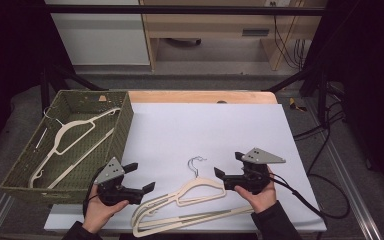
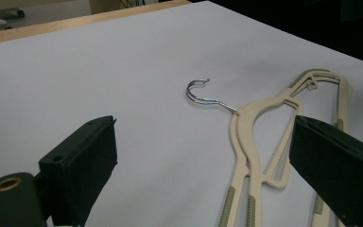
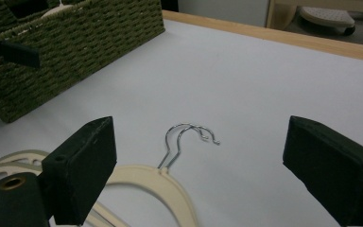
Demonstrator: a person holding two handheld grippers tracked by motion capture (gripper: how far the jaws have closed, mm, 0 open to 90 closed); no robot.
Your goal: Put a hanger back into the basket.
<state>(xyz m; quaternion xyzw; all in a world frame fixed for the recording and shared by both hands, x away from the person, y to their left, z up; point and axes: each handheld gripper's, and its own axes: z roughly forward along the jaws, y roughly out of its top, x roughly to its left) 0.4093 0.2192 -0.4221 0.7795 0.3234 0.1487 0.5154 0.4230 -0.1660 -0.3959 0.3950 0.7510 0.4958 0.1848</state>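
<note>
Your left gripper (image 1: 141, 176) sits at about 7 o'clock on the white sheet (image 1: 205, 130), jaws wide apart, nothing between them. In the left gripper view the pale hangers (image 2: 260, 142) lie flat on the sheet between the jaws and a bit ahead, not touched; the metal hook (image 2: 201, 94) points toward 11 o'clock from the hanger neck.

Your right gripper (image 1: 228, 165) is at about 5 o'clock on the sheet, jaws spread wide too, empty. In the right gripper view the hook (image 3: 189, 135) lies on the sheet between the jaws and ahead of them; it looks like two hooks stacked, so two hangers. The pads touch neither.

From the high view the hangers (image 1: 185, 205) lie near the front edge of the sheet, at 6 o'clock, between your two hands, hook (image 1: 196, 165) aimed toward 12 o'clock. Both grippers are near the hangers, one on each side.

The green woven basket (image 1: 125, 125) stands at 9 o'clock, just at the sheet's left edge, with another pale hanger (image 1: 67, 142) lying inside it. The basket is well apart from your right gripper and just beside your left one.
</note>
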